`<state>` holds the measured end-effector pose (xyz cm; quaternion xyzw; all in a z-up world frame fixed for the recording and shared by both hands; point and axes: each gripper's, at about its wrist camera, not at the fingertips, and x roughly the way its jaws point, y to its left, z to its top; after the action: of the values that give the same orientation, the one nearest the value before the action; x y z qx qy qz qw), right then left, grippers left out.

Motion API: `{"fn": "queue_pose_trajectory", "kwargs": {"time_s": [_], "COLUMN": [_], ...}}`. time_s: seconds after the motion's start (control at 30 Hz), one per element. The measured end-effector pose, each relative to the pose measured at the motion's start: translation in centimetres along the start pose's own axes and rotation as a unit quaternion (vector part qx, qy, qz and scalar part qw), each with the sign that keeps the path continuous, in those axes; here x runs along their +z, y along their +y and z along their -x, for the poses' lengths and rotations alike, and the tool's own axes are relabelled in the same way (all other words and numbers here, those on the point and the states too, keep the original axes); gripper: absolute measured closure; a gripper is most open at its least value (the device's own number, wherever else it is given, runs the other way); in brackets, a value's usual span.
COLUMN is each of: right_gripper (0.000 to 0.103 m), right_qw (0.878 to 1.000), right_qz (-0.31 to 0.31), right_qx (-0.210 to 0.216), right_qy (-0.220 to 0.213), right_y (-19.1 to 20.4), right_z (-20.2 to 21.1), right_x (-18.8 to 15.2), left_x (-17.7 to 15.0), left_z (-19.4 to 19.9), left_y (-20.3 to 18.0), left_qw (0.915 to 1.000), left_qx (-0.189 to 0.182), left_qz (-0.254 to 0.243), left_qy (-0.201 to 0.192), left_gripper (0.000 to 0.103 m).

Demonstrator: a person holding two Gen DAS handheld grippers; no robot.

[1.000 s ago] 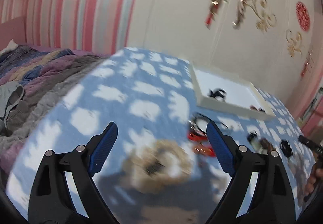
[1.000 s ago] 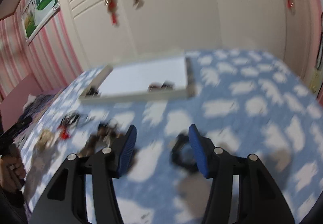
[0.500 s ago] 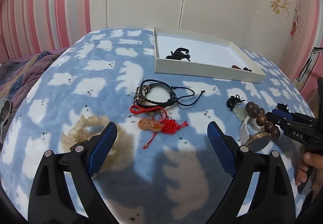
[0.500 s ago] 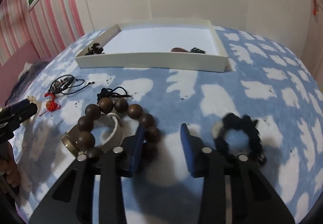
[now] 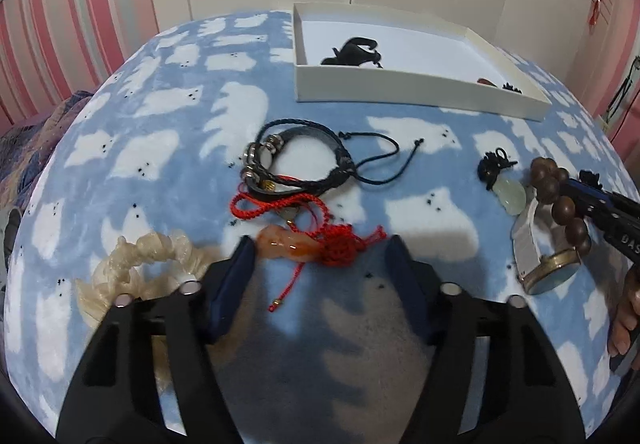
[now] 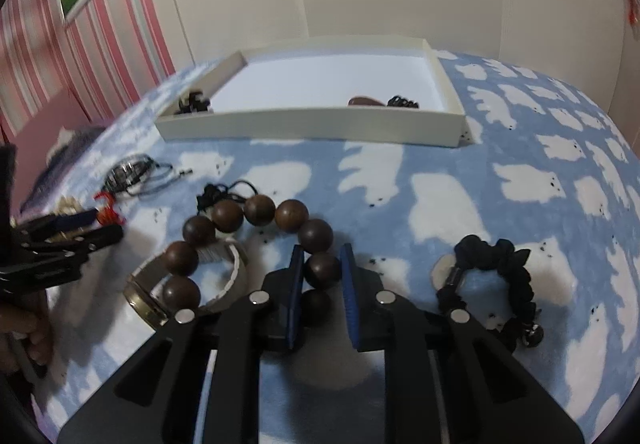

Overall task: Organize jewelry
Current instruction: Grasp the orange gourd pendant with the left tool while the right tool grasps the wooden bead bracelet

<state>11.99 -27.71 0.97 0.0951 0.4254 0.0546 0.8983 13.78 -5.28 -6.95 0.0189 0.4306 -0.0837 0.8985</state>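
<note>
My left gripper point(image 5: 320, 244) is open, its fingers either side of a red cord necklace with an orange pendant point(image 5: 296, 238) on the blue blanket. My right gripper point(image 6: 322, 258) has closed on a bead of the brown wooden bead bracelet point(image 6: 248, 236), which lies partly over a white watch point(image 6: 180, 284). The white tray point(image 6: 312, 122) stands at the back with a few dark pieces inside. It also shows in the left wrist view point(image 5: 416, 90). The right gripper shows at the right edge of the left wrist view point(image 5: 592, 200).
A black leather bracelet point(image 5: 296, 160) lies beyond the red necklace. A cream shell bracelet point(image 5: 132, 268) lies left of my left gripper. A jade pendant point(image 5: 508, 192) lies by the beads. A black scrunchie bracelet point(image 6: 496, 276) lies right of my right gripper. A wall is behind the tray.
Both grippers have come down toward the blanket. The left fingers have narrowed around the red necklace. The right fingers have closed onto a bead of the wooden bracelet.
</note>
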Motion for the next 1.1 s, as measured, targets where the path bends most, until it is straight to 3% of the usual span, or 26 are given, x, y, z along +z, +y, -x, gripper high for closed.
{"fn": "queue_pose_trajectory", "kwargs": {"time_s": [0.07,0.1,0.43,0.63,0.8,1.1], "right_gripper": [0.085,0.085,0.085,0.085,0.085,0.085], "right_qw": [1.000,0.999,0.994,0.988,0.986,0.982], "right_qz": [-0.012,-0.019,-0.040,-0.046,-0.037,-0.015], "right_qx": [0.013,0.019,0.055,0.072,0.061,0.067], "right_qy": [-0.015,-0.024,-0.083,-0.125,-0.149,-0.174], "right_y": [-0.4,-0.7,-1.5,-1.6,-1.6,-0.2], "right_z": [0.6,0.9,5.3,8.5,10.0,10.0], "right_x": [-0.1,-0.1,0.2,1.8,3.3,6.5], "left_x": [-0.2,-0.2,-0.7,1.2,2.2,5.5], "left_z": [0.3,0.5,5.6,8.2,8.9,8.7], "left_y": [0.5,0.8,3.3,3.7,3.3,0.4], "left_qw": [0.9998,0.9994,0.9901,0.9856,0.9840,0.9808], "left_qx": [-0.015,-0.026,-0.099,-0.107,-0.096,-0.087], "left_qz": [0.011,0.014,0.055,0.058,0.053,0.034], "left_qy": [-0.011,-0.014,-0.083,-0.118,-0.141,-0.171], "left_gripper": [0.067,0.071,0.076,0.076,0.076,0.076]}}
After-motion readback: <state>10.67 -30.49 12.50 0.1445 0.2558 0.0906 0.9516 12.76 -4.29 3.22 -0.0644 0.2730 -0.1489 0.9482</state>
